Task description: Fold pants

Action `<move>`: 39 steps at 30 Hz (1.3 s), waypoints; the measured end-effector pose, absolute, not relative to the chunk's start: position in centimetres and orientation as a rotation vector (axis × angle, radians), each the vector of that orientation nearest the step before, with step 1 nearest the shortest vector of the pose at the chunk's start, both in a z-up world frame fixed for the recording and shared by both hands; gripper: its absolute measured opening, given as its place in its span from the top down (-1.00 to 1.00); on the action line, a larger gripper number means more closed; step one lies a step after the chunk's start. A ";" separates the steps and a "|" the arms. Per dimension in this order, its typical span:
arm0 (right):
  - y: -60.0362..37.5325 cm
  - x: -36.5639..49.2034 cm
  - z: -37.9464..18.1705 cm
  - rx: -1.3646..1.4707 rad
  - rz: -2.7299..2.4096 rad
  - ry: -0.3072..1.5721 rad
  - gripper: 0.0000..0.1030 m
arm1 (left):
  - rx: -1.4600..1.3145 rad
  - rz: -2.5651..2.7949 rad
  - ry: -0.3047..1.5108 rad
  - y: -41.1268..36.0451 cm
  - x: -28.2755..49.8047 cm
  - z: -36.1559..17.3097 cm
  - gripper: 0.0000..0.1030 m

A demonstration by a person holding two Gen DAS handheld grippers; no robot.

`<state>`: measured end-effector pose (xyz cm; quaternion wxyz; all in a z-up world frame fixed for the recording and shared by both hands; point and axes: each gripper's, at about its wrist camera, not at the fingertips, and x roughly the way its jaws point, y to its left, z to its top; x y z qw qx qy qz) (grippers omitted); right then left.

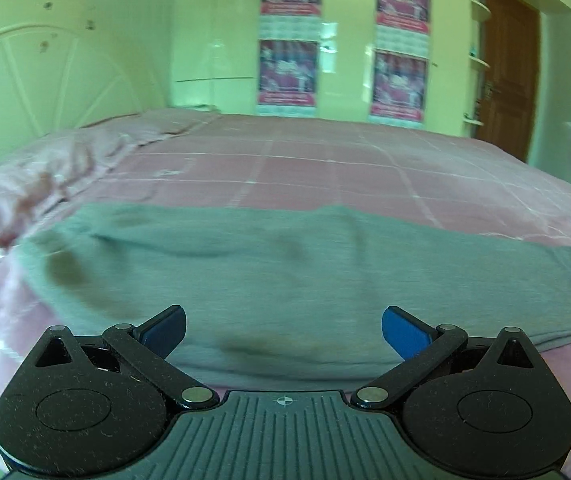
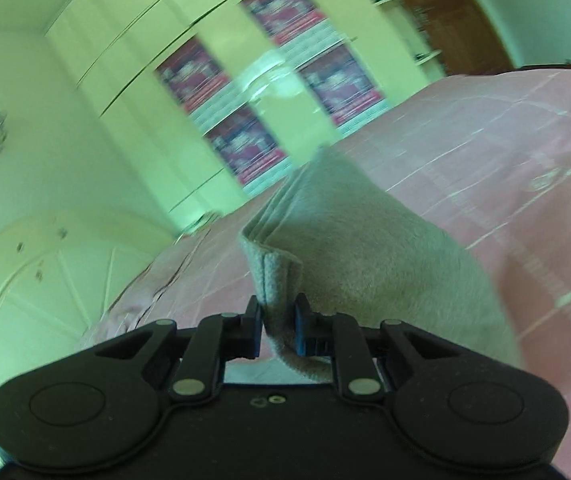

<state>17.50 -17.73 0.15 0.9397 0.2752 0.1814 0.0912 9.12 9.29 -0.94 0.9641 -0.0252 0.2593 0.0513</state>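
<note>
Black right gripper [image 2: 278, 326] clamping together on a layered edge of grey pants [image 2: 365, 264], soft fleecy fabric lifting above the pink checked bedspread [image 2: 505, 152], left gripper [image 1: 284, 330] hovering wide apart over the pants' flat wrinkled stretch [image 1: 269, 272] lying across the bed.

Pants [image 1: 285, 280] spread flat across the near part of the bed [image 1: 325, 168], lengthwise from left to right, just ahead of the left gripper [image 1: 283, 330], nothing between its wide-apart pads. At the right edge of the left wrist view, one end of the pants lifted off the bed. That end pinched in layers between the pads of the right gripper [image 2: 278, 322], above the bed. Rumpled bedding [image 1: 45, 176] left of the pants. Headboard [image 1: 45, 64] at left, wardrobe [image 1: 345, 40] behind the bed, posters [image 1: 289, 72] on it, door [image 1: 505, 68] at its right.
</note>
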 end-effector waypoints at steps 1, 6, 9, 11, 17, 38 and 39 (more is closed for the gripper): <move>-15.3 18.1 -0.4 0.545 0.217 0.394 0.86 | -0.061 0.119 0.523 10.5 8.7 -1.2 -1.00; -4.4 19.8 -6.2 0.334 0.370 0.700 0.58 | -0.148 0.153 0.504 14.2 7.6 -2.6 -1.00; -5.8 16.9 -5.7 0.390 0.336 0.585 0.65 | -0.178 0.144 0.487 14.9 7.6 -3.1 -1.00; -7.7 16.7 -4.6 0.406 0.325 0.580 0.69 | -0.179 0.138 0.483 14.7 7.9 -3.3 -1.00; -10.8 15.5 -2.6 0.401 0.346 0.534 0.69 | -0.197 -0.012 0.446 10.7 9.9 -2.2 -1.00; -24.0 12.0 -6.0 0.595 -0.021 0.419 0.27 | -0.588 -0.238 0.746 2.6 18.3 -7.0 0.35; -24.0 12.1 -6.2 0.604 -0.021 0.420 0.27 | -0.588 -0.225 0.757 2.8 18.7 -7.3 0.55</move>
